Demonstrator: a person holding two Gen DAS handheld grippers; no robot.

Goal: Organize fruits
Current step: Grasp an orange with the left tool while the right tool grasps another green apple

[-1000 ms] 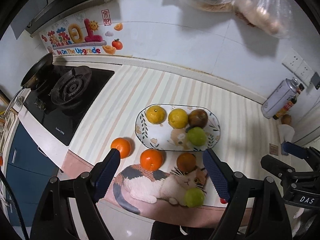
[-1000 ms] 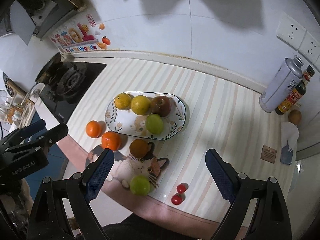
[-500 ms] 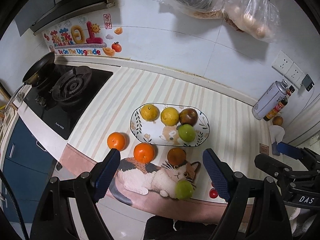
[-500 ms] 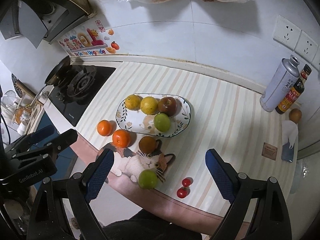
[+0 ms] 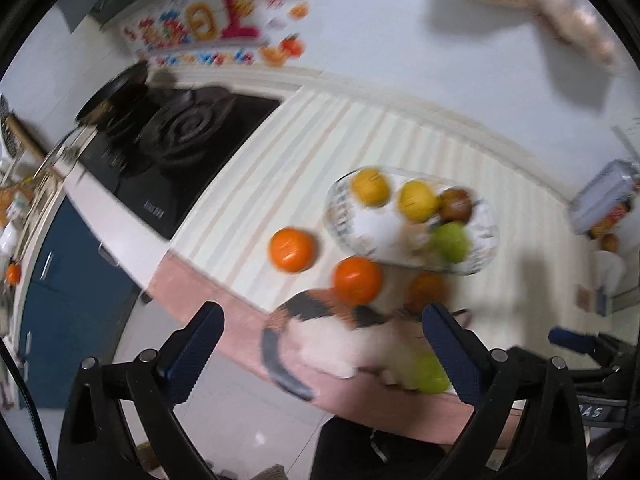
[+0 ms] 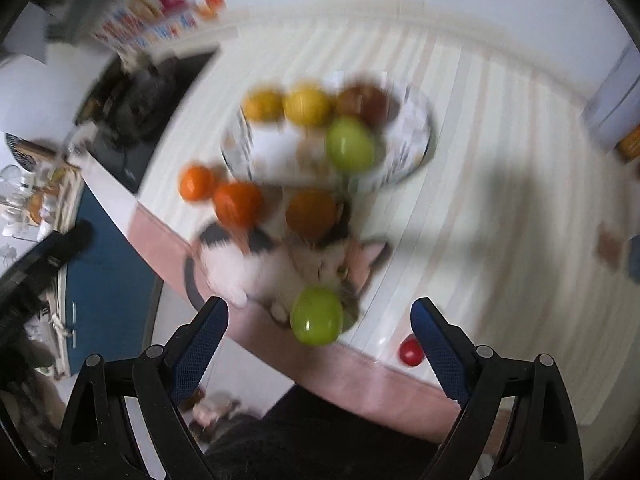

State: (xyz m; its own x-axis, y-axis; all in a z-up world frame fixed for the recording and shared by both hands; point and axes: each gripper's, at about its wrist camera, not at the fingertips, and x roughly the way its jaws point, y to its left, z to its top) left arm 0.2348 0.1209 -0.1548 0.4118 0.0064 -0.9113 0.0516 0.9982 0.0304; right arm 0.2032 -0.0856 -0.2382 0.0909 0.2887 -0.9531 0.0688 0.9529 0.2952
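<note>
Both views are motion-blurred. An oval patterned plate on the striped counter holds two yellow fruits, a brown one and a green one. Beside it lie two oranges, a darker orange fruit and a green fruit on a cat-print mat. My left gripper is open and empty above the counter's front edge. My right gripper is open and empty, with the near green fruit just beyond its fingertips.
A black gas stove with a pan stands at the left. A spray can and bottle stand at the right wall. A small red tomato lies near the counter's front edge. Bags hang on the wall above.
Both grippers have swung down and closer to the fruit; the scene now looks larger and blurred. The fruits have not moved. Both grippers stay open.
</note>
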